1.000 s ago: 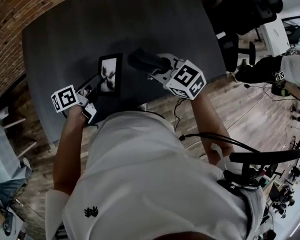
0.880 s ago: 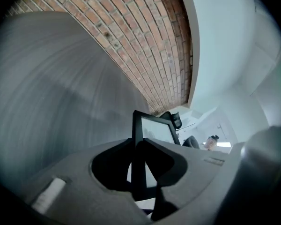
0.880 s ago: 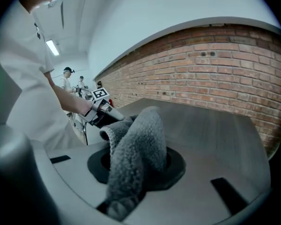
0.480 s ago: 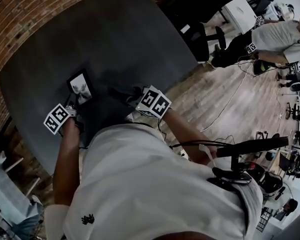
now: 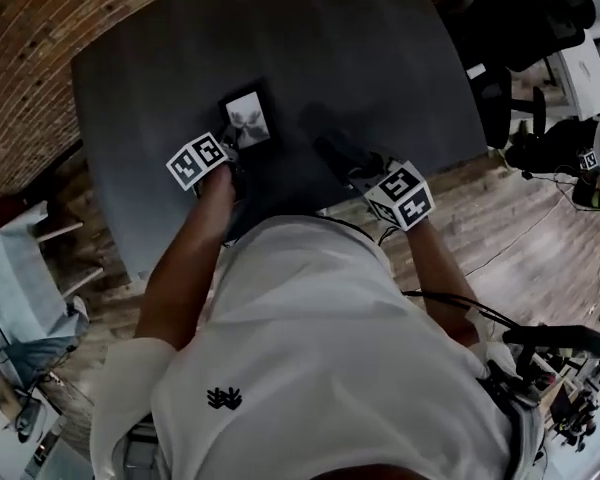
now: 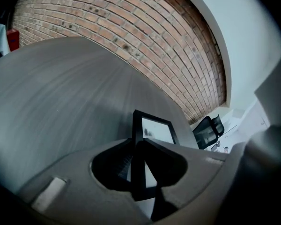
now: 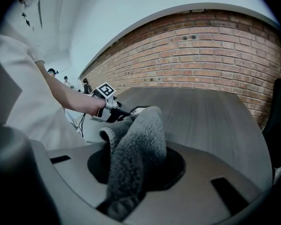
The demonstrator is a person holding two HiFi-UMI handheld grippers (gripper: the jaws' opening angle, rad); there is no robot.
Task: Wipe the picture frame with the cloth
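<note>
- The left gripper has kept its hold over the last second. Its jaws are closed narrowly on the near edge of the picture frame, which stands tilted above the dark surface with its picture facing the person.
- The view itself has swung, but frame and cloth sit much as they did. They are near each other and still apart, so I judge that wiping has not begun.
- The right gripper is clamped on the grey cloth, which bunches out between its jaws. It sits just right of the frame.
- Pose: the left forearm reaches straight out over the near edge of the surface. The right arm comes in from the right, bent at the elbow, with its gripper angled left toward the frame.
</note>
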